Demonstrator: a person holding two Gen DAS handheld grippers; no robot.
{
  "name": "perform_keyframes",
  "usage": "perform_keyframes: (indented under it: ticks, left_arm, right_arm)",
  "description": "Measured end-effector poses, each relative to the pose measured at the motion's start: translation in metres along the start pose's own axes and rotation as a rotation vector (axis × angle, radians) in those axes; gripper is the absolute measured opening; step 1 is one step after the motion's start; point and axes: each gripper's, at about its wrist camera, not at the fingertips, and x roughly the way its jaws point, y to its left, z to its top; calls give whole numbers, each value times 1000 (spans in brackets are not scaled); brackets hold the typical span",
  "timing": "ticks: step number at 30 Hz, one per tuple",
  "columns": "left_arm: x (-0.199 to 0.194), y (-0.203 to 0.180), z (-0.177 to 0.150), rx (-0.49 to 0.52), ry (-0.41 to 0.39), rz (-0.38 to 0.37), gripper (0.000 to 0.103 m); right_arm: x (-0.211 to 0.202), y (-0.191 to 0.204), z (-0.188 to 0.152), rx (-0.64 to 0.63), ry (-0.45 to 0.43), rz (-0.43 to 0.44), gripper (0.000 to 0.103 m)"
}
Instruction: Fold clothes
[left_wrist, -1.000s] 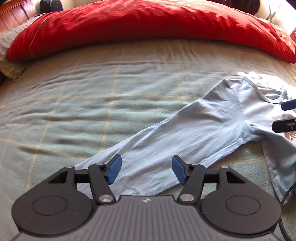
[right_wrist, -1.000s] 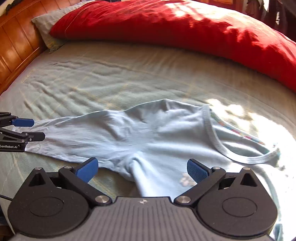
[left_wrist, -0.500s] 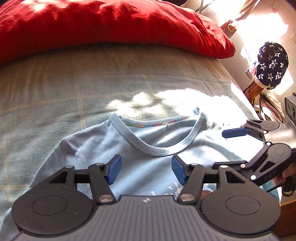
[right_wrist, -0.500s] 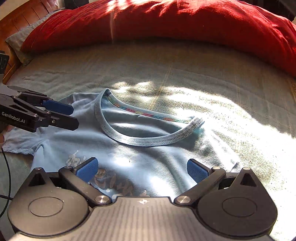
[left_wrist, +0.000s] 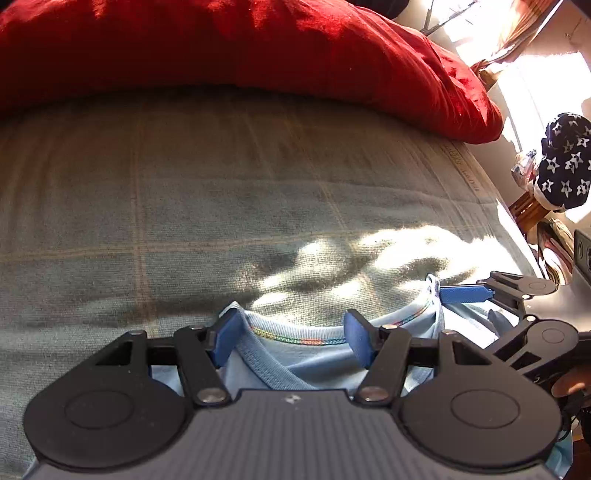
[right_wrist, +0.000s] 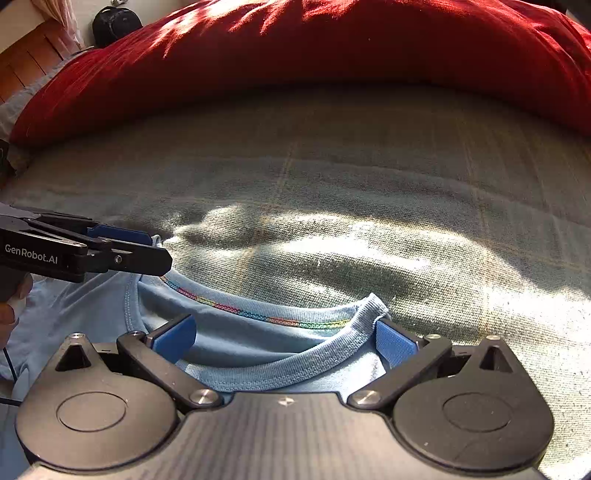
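shirt: light blue tee (right_wrist: 229, 343) lying on the bed, collar end toward the far side. I only see the neck area, so no idea how the rest of it lies or whether any fold is in it.

collar: ribbed band (right_wrist: 306, 363) with rainbow stitching inside the back of the neck. It curls up a bit at each shoulder end.

my left gripper: left gripper (left_wrist: 291, 338) is down low at the left end of the collar, jaws spread with the neckline between them, nothing pinched as far as I can see.

my right gripper: right gripper (right_wrist: 286, 339) is at the right end of the collar, jaws spread wide. The right pad (right_wrist: 391, 345) looks to be touching the collar's tip, not clamping it.

fabric feel: thin stretchy jersey, soft and floppy, so my guess is it sags between two grab points.

bed: greenish sheet (left_wrist: 258, 192) with faint plaid lines, coarse weave, patchy sunlight.

further out: big red pillow (right_wrist: 295, 55) along the far edge, navy star-print thing (left_wrist: 565, 162) off the right side of the bed.

what could go wrong: closing on just the ribbed band could catch one layer, so the front droops. Uneven heights between my two grippers would skew the shirt. The sheet could also get pinched along with it.
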Motion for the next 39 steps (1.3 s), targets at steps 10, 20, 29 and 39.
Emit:
perform_keyframes:
  ticks: [10,20,29,39]
  left_arm:
    - [-43,-2,-24,-8,78,-50,66]
    - [-12,21,-14,-75,38,-38,66]
    - [-19,5,-11,-86,121,-232,68]
    - [9,2,8,-98,50,-115,68]
  right_arm:
    - [-34,43,-14,-135,8,243,103]
    - [33,68,13,-191,-9,270,103]
    - [-2,72,2,-235,28,273,103]
    - [7,72,-15,-206,18,188,103]
